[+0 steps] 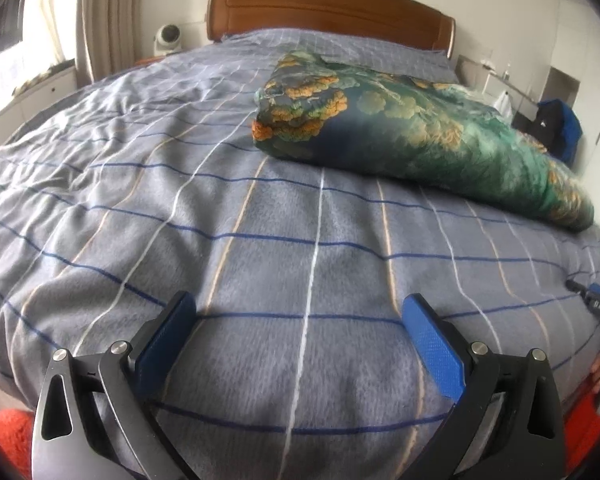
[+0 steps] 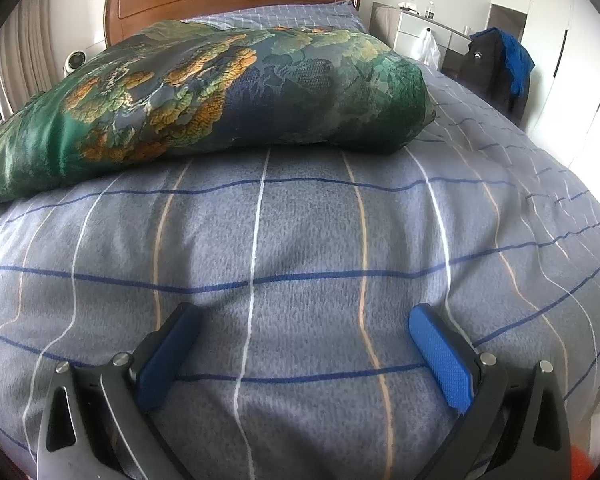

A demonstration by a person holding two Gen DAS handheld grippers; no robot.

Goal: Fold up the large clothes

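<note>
A folded green and dark-blue quilt with orange flower patterns [image 1: 412,128] lies on the bed, ahead and to the right in the left wrist view. In the right wrist view the quilt [image 2: 204,92] lies ahead and to the left, its corner at the right. My left gripper [image 1: 300,308] is open and empty, low over the grey checked bed cover [image 1: 140,200] near the foot of the bed. My right gripper [image 2: 304,318] is open and empty over the same cover [image 2: 300,232], short of the quilt.
A brown headboard [image 1: 328,8] stands at the far end. A small white fan [image 1: 168,38] is at the back left. A chair with dark and blue clothes [image 2: 496,68] and a white dresser [image 2: 428,32] stand right of the bed. The other gripper's tip [image 1: 596,298] shows at the right edge.
</note>
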